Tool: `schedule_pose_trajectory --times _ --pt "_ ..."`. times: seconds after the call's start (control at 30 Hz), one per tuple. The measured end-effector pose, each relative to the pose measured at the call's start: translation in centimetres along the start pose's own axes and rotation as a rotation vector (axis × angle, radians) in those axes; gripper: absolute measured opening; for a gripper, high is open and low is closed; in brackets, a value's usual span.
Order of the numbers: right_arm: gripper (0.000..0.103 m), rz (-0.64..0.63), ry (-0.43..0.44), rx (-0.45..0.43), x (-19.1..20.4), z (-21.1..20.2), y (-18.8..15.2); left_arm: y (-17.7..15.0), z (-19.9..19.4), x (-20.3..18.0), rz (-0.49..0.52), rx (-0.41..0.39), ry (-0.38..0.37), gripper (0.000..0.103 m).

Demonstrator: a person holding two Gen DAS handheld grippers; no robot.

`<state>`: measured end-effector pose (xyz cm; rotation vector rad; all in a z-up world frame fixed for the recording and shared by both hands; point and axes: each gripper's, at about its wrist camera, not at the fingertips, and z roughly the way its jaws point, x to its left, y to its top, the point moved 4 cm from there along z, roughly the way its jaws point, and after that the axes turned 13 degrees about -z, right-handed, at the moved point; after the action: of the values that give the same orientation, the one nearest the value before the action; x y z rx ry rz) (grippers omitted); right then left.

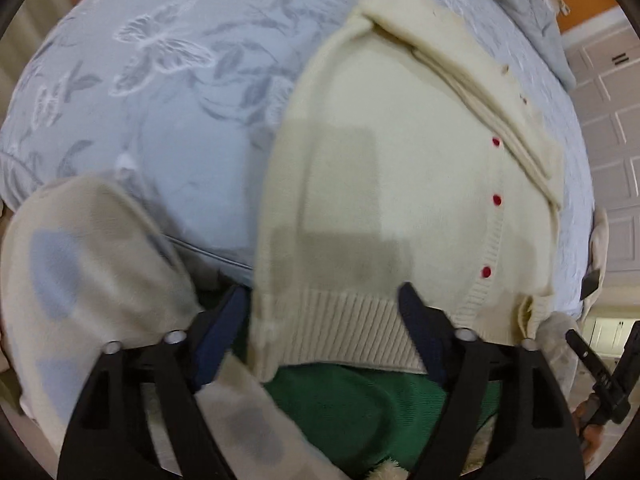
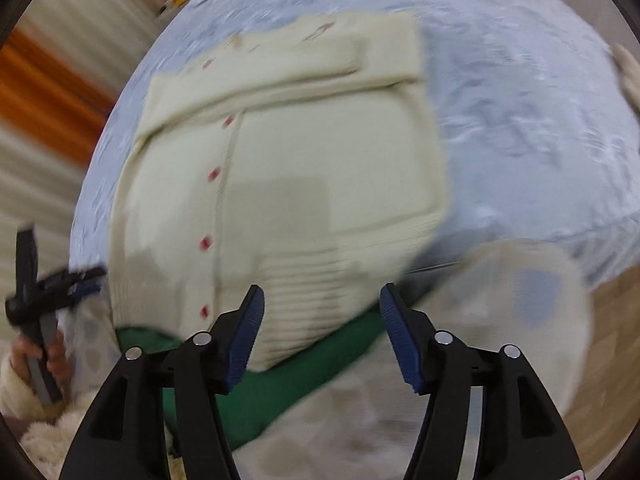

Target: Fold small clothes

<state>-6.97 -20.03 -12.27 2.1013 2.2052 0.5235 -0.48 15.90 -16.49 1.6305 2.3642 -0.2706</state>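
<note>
A cream knit cardigan (image 1: 400,168) with red buttons lies on the pale blue bed cover, its sleeves folded across the top. It also shows in the right wrist view (image 2: 304,152), blurred. My left gripper (image 1: 322,312) is open, its jaws on either side of the ribbed hem, holding nothing. My right gripper (image 2: 322,312) is open over the hem at the near edge, holding nothing. A green garment (image 1: 360,408) lies under the cardigan's hem, also in the right wrist view (image 2: 280,372).
A cream cloth with blue patches (image 1: 88,272) lies at the bed's near edge, also in the right wrist view (image 2: 520,312). The blue embroidered cover (image 1: 160,80) spreads around the cardigan. The other gripper shows at the edge of each view (image 1: 600,384) (image 2: 40,292). White cabinet doors (image 1: 612,120) stand beside the bed.
</note>
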Motion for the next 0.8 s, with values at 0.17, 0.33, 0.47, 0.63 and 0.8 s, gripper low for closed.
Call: schedule_pose_trajectory --times 0.17,0.33,0.47,0.63,0.8 --pt "0.066 -0.121 -0.104 0.137 3.6 4.8 -0.1 -0.1 2.7 0.1 -0.012 0.071 0.05 0.082" --pt "0.005 -0.018 -0.112 0.212 1.9 6.7 -0.6 -0.7 4.7 0.3 -0.047 0.188 -0.036 0.007" --pt "0.005 0.159 0.042 -0.004 -0.3 1.0 0.2 -0.1 1.4 0.9 -0.186 0.177 -0.272 0.0" --pt "0.005 0.191 0.157 -0.296 -1.7 -6.7 6.6 6.0 -8.0 -4.1 -0.072 -0.036 -0.463 0.0" --pt "0.004 0.185 0.111 -0.43 -3.7 -6.3 17.4 14.5 -12.2 -10.6 0.045 -0.211 -0.436 0.0"
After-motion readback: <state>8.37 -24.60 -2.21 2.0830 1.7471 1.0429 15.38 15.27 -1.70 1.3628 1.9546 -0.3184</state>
